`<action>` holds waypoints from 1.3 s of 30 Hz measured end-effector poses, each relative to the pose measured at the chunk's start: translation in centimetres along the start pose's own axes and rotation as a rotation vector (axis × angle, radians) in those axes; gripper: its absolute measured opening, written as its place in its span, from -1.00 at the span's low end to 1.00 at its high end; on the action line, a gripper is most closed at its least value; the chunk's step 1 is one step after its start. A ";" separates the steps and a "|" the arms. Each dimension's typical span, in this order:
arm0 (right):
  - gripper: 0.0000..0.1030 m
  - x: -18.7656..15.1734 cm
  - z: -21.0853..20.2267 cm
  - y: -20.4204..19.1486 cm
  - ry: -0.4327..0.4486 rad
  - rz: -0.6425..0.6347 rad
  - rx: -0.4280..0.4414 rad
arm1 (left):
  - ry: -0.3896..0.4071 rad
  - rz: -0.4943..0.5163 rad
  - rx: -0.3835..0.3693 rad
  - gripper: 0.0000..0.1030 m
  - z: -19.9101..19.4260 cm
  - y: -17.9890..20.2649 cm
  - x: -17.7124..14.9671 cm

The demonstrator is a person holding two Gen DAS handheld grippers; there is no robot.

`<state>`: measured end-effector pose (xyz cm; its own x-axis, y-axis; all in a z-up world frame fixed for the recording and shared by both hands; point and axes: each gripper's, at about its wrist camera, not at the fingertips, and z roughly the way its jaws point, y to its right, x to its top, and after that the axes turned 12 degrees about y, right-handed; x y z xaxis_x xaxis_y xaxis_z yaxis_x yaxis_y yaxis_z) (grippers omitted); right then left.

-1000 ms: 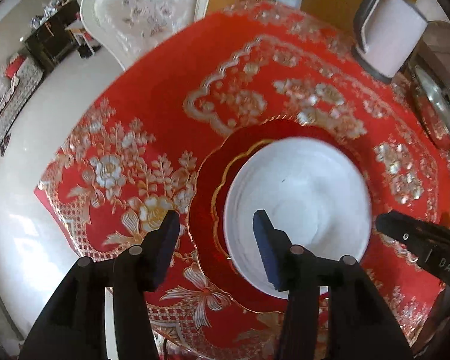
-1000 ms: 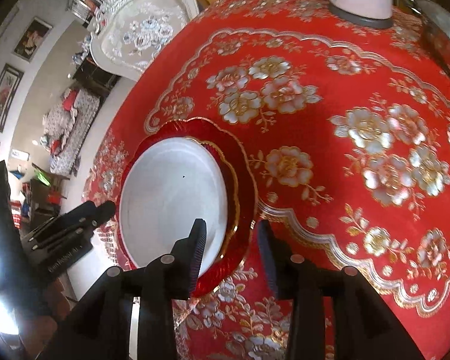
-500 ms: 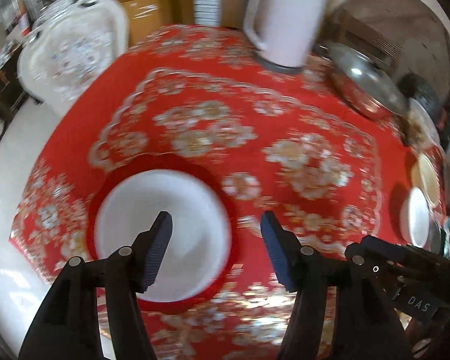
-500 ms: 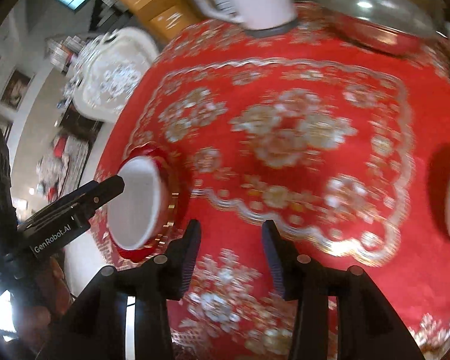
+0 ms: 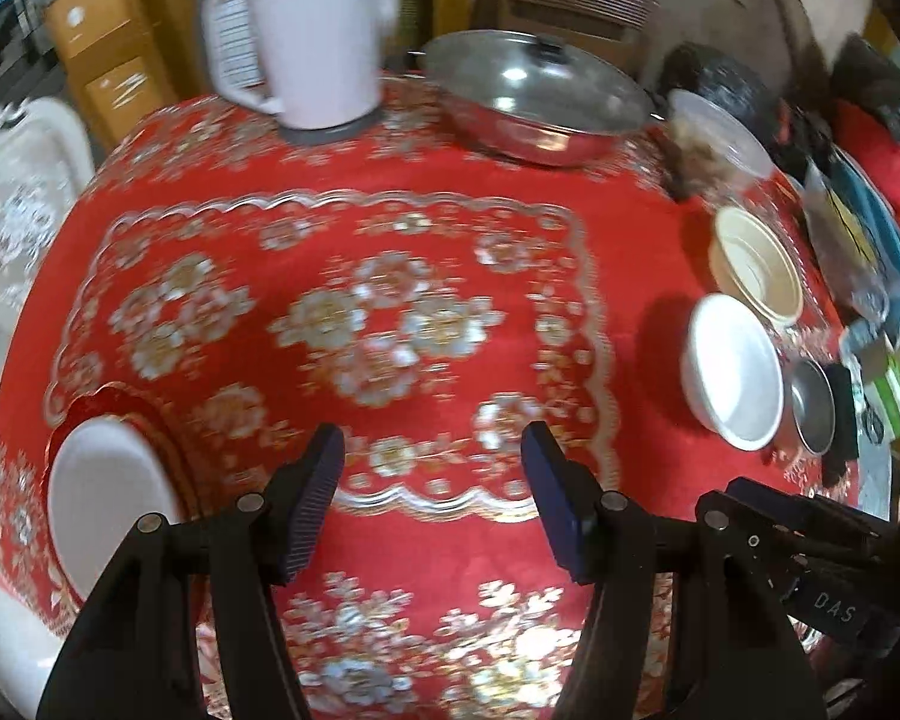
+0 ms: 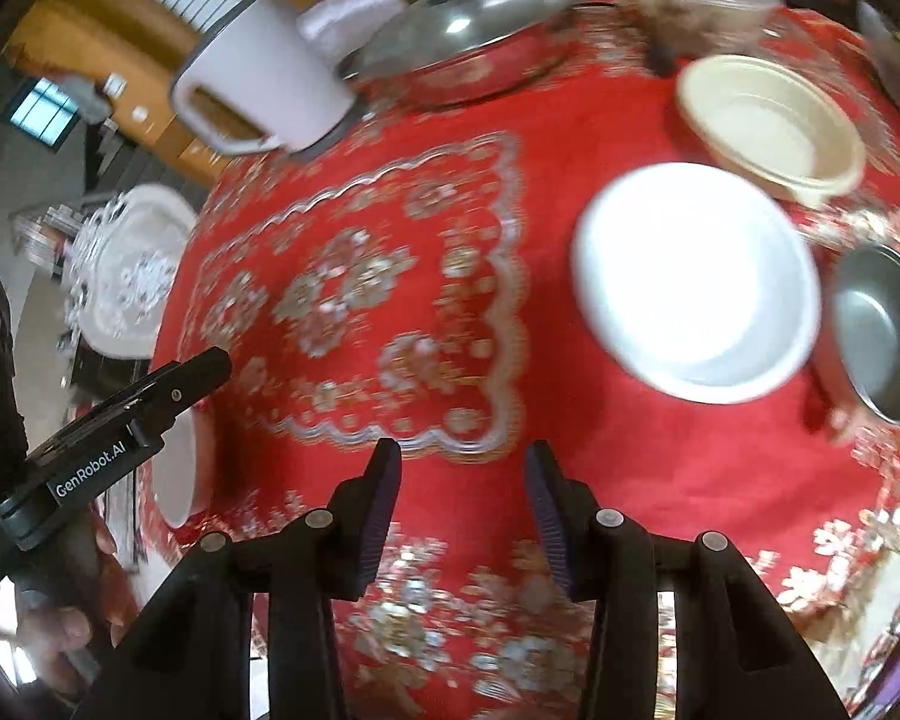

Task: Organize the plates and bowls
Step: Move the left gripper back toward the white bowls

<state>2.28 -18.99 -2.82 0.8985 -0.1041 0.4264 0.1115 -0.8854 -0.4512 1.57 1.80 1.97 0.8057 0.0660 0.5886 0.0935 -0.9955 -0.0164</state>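
Both views have swung right, away from the red plate [image 5: 60, 420]. Your right gripper [image 6: 462, 498], jaws released and empty, should straddle the white bowl [image 6: 690, 282] rim squarely.

Black plastic hand-held grippers: left [image 5: 432, 495] and right [image 6: 462, 504]. Ribbed dark-blue pads [image 5: 315, 504], silver screws [image 5: 613, 501] at the joints, white lettering "GenRobot.AI" [image 6: 90, 472] and "DAS" [image 5: 834, 617].

A plate [image 5: 105, 498] lies at the tablecloth's [image 5: 390, 252] left edge; 3 bowls [image 5: 735, 369] cluster right, kettle [image 5: 306, 30] behind.
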 end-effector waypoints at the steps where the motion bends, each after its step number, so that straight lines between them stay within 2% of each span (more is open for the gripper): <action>1: -0.11 0.0 -0.4 1.0 0.006 0.018 -0.008 | -0.003 0.013 -0.009 0.17 0.2 0.8 0.0; 16: -0.03 0.3 -3.4 8.6 0.070 0.129 -0.128 | -0.027 0.142 -0.106 0.17 2.7 10.2 1.2; 24: -0.01 1.5 -3.7 11.6 0.102 0.192 -0.171 | -0.047 0.157 -0.150 0.17 4.9 13.2 1.9; 39: -0.01 3.8 -2.9 13.9 0.105 0.282 -0.123 | -0.113 0.142 -0.160 0.17 9.2 14.8 2.5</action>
<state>5.99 -33.02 -5.25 0.8374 -0.3934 0.3794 -0.1935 -0.8626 -0.4675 10.33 -12.10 -4.28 0.8654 -0.0768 0.4952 -0.1115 -0.9929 0.0409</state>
